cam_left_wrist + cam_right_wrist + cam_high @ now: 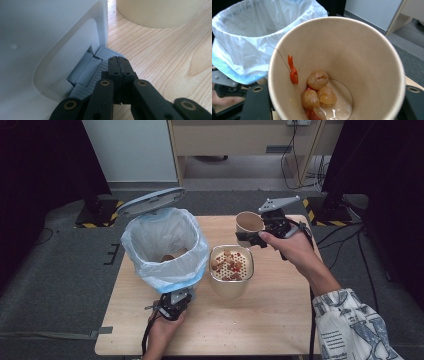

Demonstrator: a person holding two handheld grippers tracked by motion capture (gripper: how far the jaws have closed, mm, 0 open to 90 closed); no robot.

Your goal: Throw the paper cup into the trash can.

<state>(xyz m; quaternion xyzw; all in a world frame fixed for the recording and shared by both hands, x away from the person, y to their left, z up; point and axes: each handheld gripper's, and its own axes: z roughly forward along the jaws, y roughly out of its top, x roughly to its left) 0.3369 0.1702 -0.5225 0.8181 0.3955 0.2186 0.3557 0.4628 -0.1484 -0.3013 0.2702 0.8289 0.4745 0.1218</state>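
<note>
Right gripper (257,237) grips a paper cup (248,224) of food scraps above the table's far side, beside the bowl (231,270), while the shut left gripper (172,307) presses the bin's pedal (96,72); tipping should wait until the cup clears the liner (165,245).

The bench (280,320) is pale wood with a fine grain running across it. The bin (50,37) is white, lined with a translucent bag (165,250) that shades to light blue at its folded rim; its raised lid (150,201) is grey-blue, its ribbed pedal (100,72) grey. The paper cup (362,62) is tan inside, holding glossy beige-brown pieces (318,80) and red scraps (293,73). The cream bowl (231,265) holds brown and red bits. Both tongs, left (119,62) and right (255,237), are black, the right topped by a grey plate (280,203). The sleeve (350,325) is white with a dark blue-grey print.
</note>
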